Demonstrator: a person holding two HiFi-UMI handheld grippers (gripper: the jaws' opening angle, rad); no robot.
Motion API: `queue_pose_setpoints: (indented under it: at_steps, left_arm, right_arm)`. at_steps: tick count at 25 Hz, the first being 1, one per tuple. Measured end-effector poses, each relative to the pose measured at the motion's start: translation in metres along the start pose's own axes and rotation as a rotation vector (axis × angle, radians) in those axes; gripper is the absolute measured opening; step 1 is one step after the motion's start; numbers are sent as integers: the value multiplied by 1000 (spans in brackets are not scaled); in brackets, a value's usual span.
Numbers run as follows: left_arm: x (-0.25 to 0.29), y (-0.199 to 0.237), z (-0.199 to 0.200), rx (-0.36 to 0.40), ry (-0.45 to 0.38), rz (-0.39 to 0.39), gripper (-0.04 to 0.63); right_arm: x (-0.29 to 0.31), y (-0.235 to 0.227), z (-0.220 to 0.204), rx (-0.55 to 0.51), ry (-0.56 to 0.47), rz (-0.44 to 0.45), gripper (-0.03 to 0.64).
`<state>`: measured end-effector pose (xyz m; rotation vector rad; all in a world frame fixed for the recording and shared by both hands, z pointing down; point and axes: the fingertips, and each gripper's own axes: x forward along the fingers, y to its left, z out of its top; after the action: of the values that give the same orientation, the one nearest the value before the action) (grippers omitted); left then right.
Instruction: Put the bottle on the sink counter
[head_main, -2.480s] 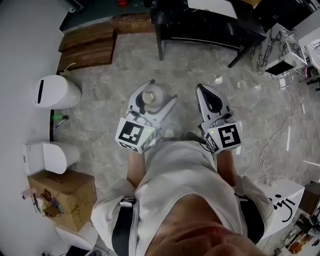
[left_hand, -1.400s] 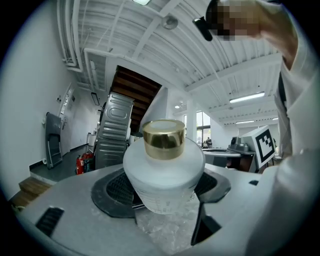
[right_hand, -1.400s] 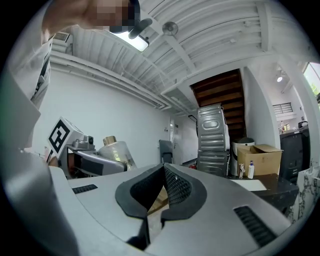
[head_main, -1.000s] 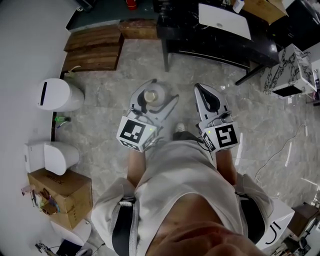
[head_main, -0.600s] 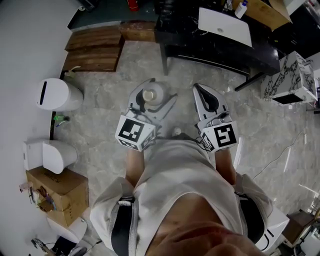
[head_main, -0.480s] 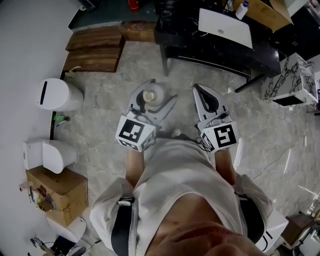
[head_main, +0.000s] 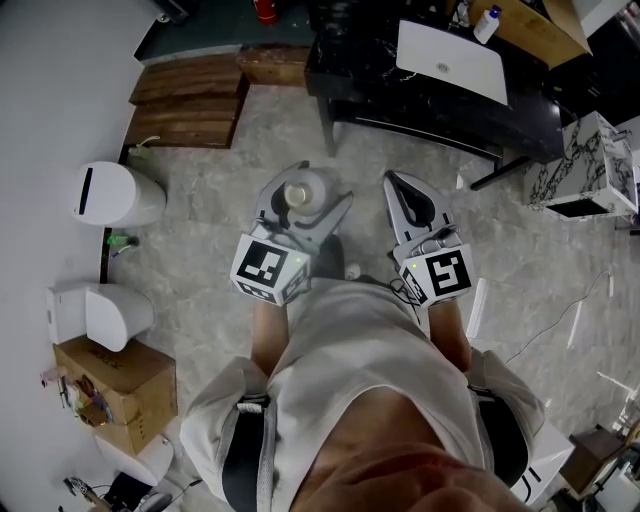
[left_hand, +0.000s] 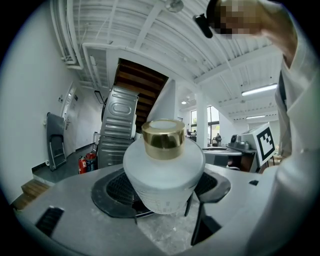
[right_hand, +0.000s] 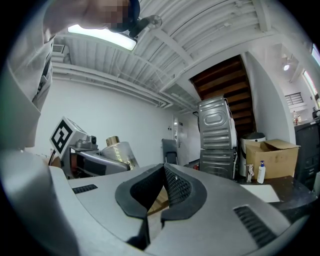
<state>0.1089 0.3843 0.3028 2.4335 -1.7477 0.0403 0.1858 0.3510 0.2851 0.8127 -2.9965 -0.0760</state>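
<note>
Head view: the left gripper (head_main: 300, 203) is out over the grey stone floor (head_main: 200, 250), carrying the bottle (head_main: 297, 192) upright with its gold cap (head_main: 296, 191) on top. The right gripper (head_main: 408, 198) is level beside it, apart from it. The black sink counter (head_main: 365, 65) with its white basin (head_main: 450, 58) lies ahead, well apart from the bottle.

Left gripper view: both jaws are clamped on the bottle's white body, one on each side, below the cap.

Right gripper view: the jaws are pressed together with nothing between them. Off to the left, the bottle sits in the other gripper.
</note>
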Motion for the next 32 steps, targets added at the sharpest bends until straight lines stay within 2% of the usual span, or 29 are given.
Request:
queue_pose_setpoints:
  at_steps: [18,32]
  left_arm:
    - [76,79,13,4,-2,-52,331]
    - [120,152,27,11,-17,-118,331]
  right_arm:
    - [94,-56,-7,1,15,-41,-3]
    - [173,-77,-7,-10,30,-91,-2]
